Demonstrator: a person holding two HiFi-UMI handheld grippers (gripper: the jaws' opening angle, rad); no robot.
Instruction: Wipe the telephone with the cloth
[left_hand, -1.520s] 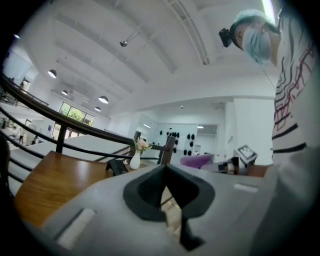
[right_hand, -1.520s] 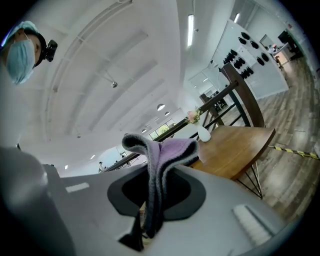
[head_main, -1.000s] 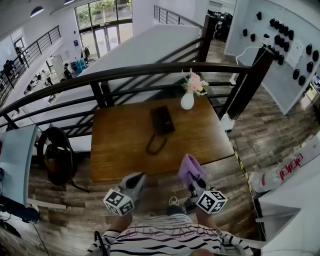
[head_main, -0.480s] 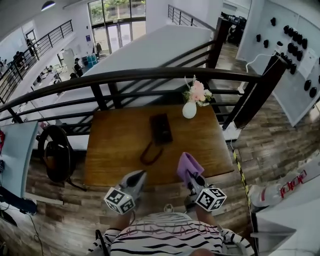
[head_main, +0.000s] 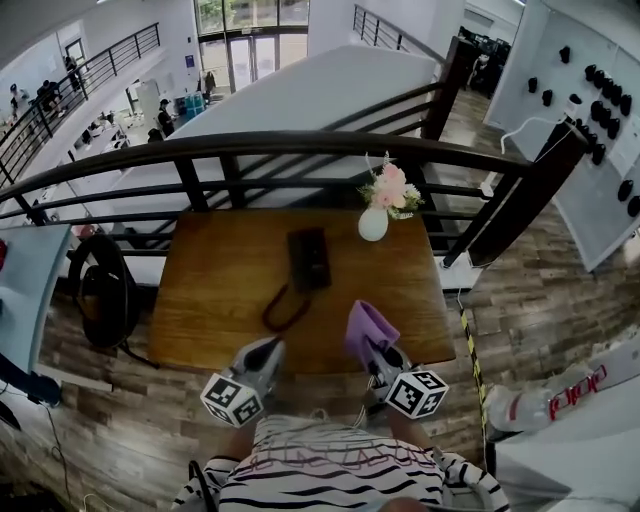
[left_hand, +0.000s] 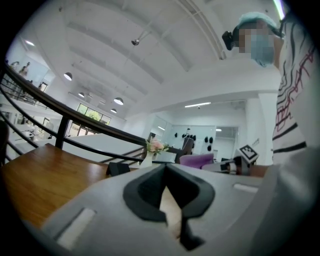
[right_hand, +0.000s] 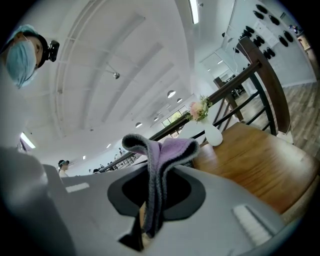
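The black telephone (head_main: 308, 258) lies in the middle of the wooden table (head_main: 210, 290), its coiled cord (head_main: 281, 306) looping toward the near edge. In the left gripper view the telephone (left_hand: 117, 168) is a small dark block far ahead. My right gripper (head_main: 369, 347) hovers at the table's near edge, shut on a purple cloth (head_main: 365, 327) that stands up from its jaws. The cloth (right_hand: 167, 148) hangs folded over the right gripper (right_hand: 151, 172). My left gripper (head_main: 270, 348) is beside it at the near edge, jaws together and holding nothing (left_hand: 165, 169). Both are well short of the telephone.
A white vase with pink flowers (head_main: 374, 221) stands at the table's far right, close to the telephone. A dark railing (head_main: 300, 145) runs behind the table. A black backpack (head_main: 100, 292) sits on the floor to the left. A white counter (head_main: 570, 440) is at the right.
The head view has shifted, and the table now sits closer under both grippers. Their tips have reached its near edge. The cloth stays in the right gripper.
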